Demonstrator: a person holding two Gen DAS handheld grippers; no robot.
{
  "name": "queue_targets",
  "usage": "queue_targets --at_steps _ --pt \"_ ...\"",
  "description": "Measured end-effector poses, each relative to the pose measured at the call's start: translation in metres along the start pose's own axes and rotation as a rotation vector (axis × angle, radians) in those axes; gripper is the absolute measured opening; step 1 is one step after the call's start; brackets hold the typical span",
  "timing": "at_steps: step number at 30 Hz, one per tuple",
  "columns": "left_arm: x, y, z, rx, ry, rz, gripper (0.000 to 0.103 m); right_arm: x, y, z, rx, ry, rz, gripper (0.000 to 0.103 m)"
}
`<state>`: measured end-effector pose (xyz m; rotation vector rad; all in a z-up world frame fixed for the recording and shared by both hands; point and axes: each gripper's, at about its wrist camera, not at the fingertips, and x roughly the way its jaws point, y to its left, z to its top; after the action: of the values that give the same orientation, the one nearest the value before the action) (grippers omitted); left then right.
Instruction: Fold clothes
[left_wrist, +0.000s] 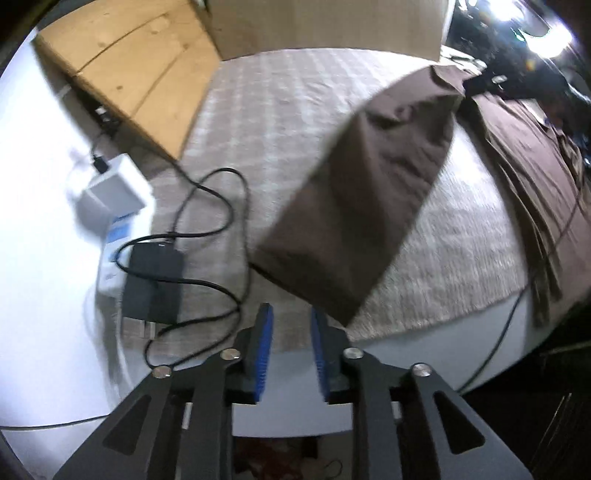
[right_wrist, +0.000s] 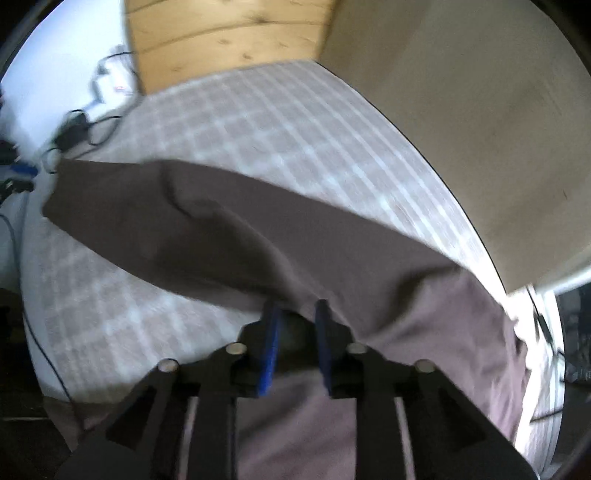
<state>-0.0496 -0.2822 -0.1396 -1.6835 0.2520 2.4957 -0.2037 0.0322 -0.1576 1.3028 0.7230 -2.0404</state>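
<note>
1. Left wrist view: left gripper (left_wrist: 289, 317) jaws parted with a clear gap, nothing between the blue pads (left_wrist: 264, 347). It sits at the near edge of the checked mat (left_wrist: 280, 122).
2. Brown garment (left_wrist: 364, 192) has one long flat section spread across the mat, its near corner just beside the right pad; the rest is bunched at the right.
3. Black power adapter (left_wrist: 153, 280) and looped cable (left_wrist: 218, 206) on the mat's left edge, white box (left_wrist: 110, 192) beside it.
4. Right wrist view: right gripper (right_wrist: 295, 314) jaws partly open, straddling a fold of the garment (right_wrist: 258, 236); whether it has actual grip, cannot tell (blur).
</note>
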Motion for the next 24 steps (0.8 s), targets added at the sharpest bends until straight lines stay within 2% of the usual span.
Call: queue_targets --at_steps 2,6,9,12,14,16,17,18,19,20,24 --pt "0.002 0.004 -0.004 -0.030 0.014 -0.011 0.025 0.005 0.018 0.008 -0.048 -0.015 0.042 0.022" --pt "0.023 0.003 0.016 -0.072 0.006 -0.007 0.028 0.030 0.046 0.027 -0.062 -0.034 0.112 0.021" --pt "0.033 -0.006 0.030 -0.032 -0.019 -0.003 0.029 0.050 0.052 0.025 -0.039 0.011 0.138 0.021" --pt "0.055 -0.017 0.034 0.027 0.035 -0.017 0.029 0.059 0.058 0.010 -0.062 0.075 0.136 0.019" --pt "0.061 -0.024 0.030 0.073 0.068 0.004 0.029 0.052 0.057 0.000 -0.075 0.098 0.161 0.019" --pt "0.057 -0.022 0.035 0.081 0.054 0.008 0.029 0.042 0.047 -0.003 -0.056 0.112 0.206 0.019" --pt "0.055 -0.021 0.037 0.082 0.045 0.009 0.032 0.034 0.040 -0.003 -0.038 0.108 0.231 0.019" --pt "0.054 -0.019 0.041 0.084 0.037 0.010 0.037 0.028 0.030 -0.001 -0.005 0.083 0.231 0.019" --pt "0.057 -0.018 0.047 0.096 0.040 0.014 0.047 0.022 0.018 0.002 0.031 0.059 0.230 0.019" --pt "0.060 -0.018 0.051 0.113 0.049 0.020 0.049 0.017 0.001 0.007 0.083 0.033 0.206 0.019" --pt "0.078 -0.029 0.062 0.206 0.086 0.025 0.046 0.012 -0.054 0.019 0.240 -0.003 0.143 0.019"
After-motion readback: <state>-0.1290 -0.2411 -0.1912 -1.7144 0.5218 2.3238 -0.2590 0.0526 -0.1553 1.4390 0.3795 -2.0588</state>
